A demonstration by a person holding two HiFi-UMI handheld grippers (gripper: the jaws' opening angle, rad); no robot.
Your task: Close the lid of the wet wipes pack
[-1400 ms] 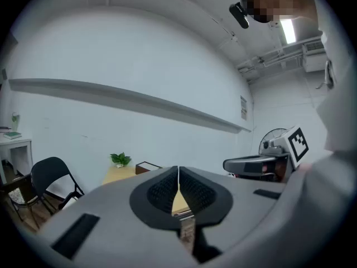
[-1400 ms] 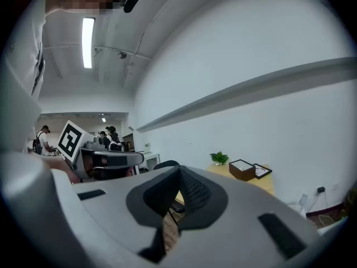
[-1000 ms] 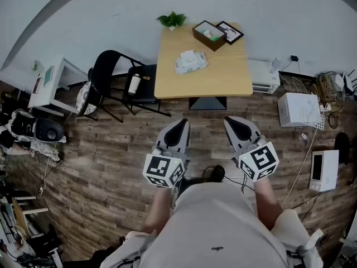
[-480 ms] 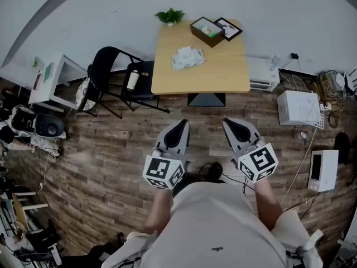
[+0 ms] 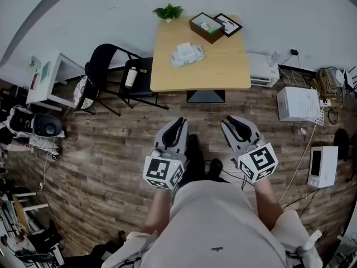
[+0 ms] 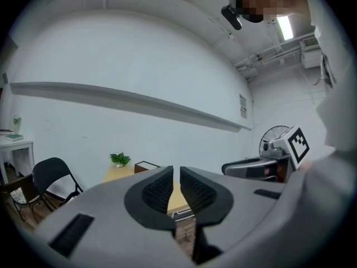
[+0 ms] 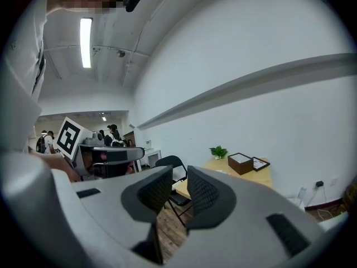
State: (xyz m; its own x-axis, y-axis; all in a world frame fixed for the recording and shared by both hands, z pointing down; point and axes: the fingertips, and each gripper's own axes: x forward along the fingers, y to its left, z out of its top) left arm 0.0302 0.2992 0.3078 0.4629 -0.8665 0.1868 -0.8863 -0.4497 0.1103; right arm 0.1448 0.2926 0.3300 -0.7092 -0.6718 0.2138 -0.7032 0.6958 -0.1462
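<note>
The wet wipes pack point(image 5: 187, 54), white and pale green, lies on the wooden table point(image 5: 223, 66) far ahead of me, out of reach of both grippers. I cannot make out its lid from here. My left gripper point(image 5: 179, 121) point(image 6: 176, 169) is held level over the floor, its jaws together but for a thin slit, holding nothing. My right gripper point(image 5: 229, 120) point(image 7: 179, 169) hangs beside it. Its jaws have just been opening and now stand a little apart with nothing between them.
On the table's far end stand a brown box point(image 5: 207, 28), a picture frame point(image 5: 228, 24) and a small plant point(image 5: 168, 11). Black folding chairs point(image 5: 111, 77) are left of the table. A white heater point(image 5: 262, 74) and white appliances point(image 5: 301, 105) lie to the right, with cables on the wooden floor.
The table has drifted slightly up and left in the head view. The person's dark leg and shoes now show between the two grippers. Both grippers keep their place in the frame.
</note>
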